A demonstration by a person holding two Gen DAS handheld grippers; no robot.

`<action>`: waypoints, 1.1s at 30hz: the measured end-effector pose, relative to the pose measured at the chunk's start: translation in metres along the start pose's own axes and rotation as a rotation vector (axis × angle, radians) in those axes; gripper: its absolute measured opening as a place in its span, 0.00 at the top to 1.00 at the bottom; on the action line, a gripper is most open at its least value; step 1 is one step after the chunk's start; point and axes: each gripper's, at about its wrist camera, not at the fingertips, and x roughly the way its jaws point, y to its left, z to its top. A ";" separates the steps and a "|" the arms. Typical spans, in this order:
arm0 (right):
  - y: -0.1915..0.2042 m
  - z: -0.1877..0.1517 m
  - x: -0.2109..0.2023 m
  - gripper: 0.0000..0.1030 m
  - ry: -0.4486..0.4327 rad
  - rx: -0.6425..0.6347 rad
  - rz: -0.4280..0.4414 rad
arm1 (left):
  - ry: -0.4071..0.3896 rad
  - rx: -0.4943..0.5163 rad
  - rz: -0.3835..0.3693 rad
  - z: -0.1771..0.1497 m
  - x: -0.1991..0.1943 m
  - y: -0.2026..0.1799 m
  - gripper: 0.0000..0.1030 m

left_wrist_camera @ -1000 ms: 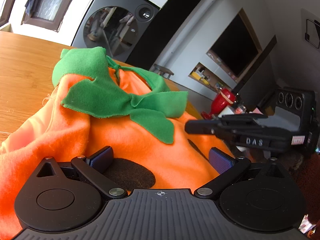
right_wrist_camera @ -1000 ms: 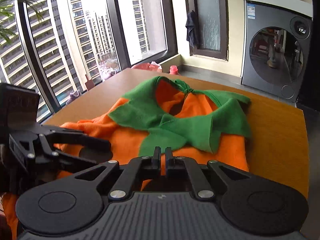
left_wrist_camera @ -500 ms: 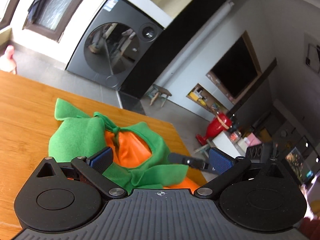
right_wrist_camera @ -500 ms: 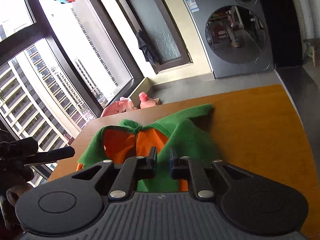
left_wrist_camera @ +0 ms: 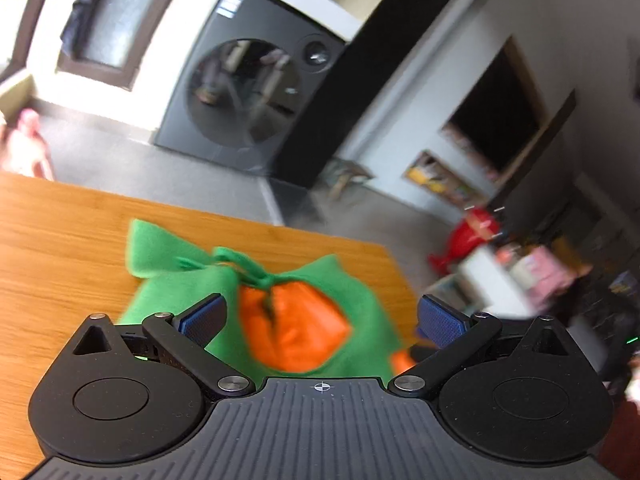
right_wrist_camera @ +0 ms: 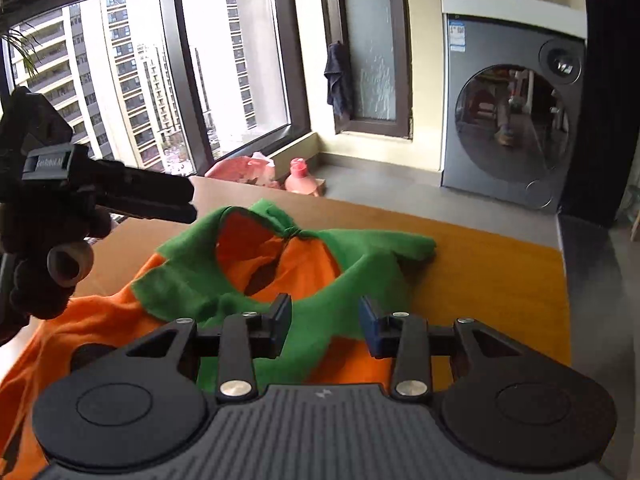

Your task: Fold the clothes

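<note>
An orange pumpkin costume with a green leaf collar (right_wrist_camera: 192, 288) lies on the wooden table (right_wrist_camera: 500, 280); its neck opening faces me. It also shows, blurred, in the left wrist view (left_wrist_camera: 296, 328). My left gripper (left_wrist_camera: 320, 320) is open and empty, held above the collar. From the right wrist view the left gripper (right_wrist_camera: 132, 196) hovers at the left over the costume. My right gripper (right_wrist_camera: 325, 320) is open and empty, just above the green collar near its front edge.
The table's far edge (left_wrist_camera: 240, 216) and right edge (right_wrist_camera: 564, 280) drop to a grey floor. A washing machine (right_wrist_camera: 516, 112) stands beyond. A pink bottle (right_wrist_camera: 300, 178) and bag sit on the floor by the window.
My right gripper has opened from shut and let go of the costume. Both grippers rose from the cloth and swung; the collar now lies spread with its neck hole open.
</note>
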 end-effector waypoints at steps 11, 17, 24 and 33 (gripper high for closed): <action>0.049 0.043 0.110 0.52 0.091 -0.255 0.010 | 0.008 0.098 0.176 -0.018 -0.041 -0.008 0.00; 0.055 0.037 0.141 0.37 0.142 -0.319 0.006 | 0.012 -0.007 0.142 -0.032 -0.067 0.017 0.00; 0.053 0.040 0.121 0.83 0.089 -0.191 0.057 | -0.072 -0.071 0.092 -0.027 -0.095 0.025 0.00; 0.120 0.008 -0.026 0.83 -0.001 -0.364 0.033 | -0.170 -0.093 -0.146 -0.024 -0.134 -0.001 0.00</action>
